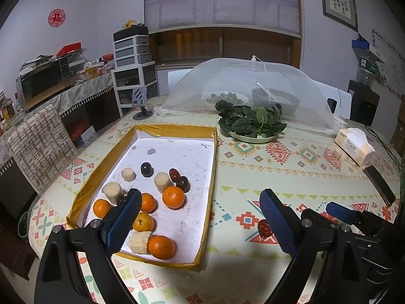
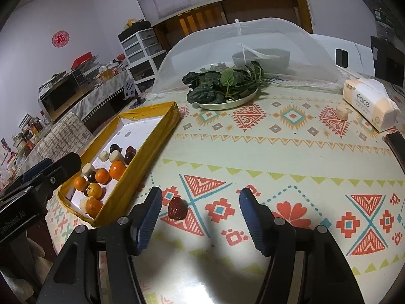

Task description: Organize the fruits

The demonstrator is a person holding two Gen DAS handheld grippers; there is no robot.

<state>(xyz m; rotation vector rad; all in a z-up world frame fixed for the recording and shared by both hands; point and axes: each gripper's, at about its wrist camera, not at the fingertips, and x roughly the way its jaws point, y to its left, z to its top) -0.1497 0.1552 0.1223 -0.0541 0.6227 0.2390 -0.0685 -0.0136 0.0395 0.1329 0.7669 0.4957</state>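
Right gripper (image 2: 200, 209) spread wide, empty, over the table (image 2: 291, 152), red date (image 2: 177, 208) lying upright-ish beside its left finger, just outside the tray (image 2: 141, 172), left gripper (image 1: 200, 209) spread above tray edge, oranges (image 1: 173, 197) inside.

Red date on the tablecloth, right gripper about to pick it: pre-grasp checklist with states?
1. Right gripper open: ok.
2. Red date between the fingers: not ok, it sits close to the left finger, off centre.
3. Date free of neighbours: ok.
4. Left gripper clear of the date: ok, open over the tray.
5. Free floor in the yellow tray: ok.
6. Height above the table: cannot tell.
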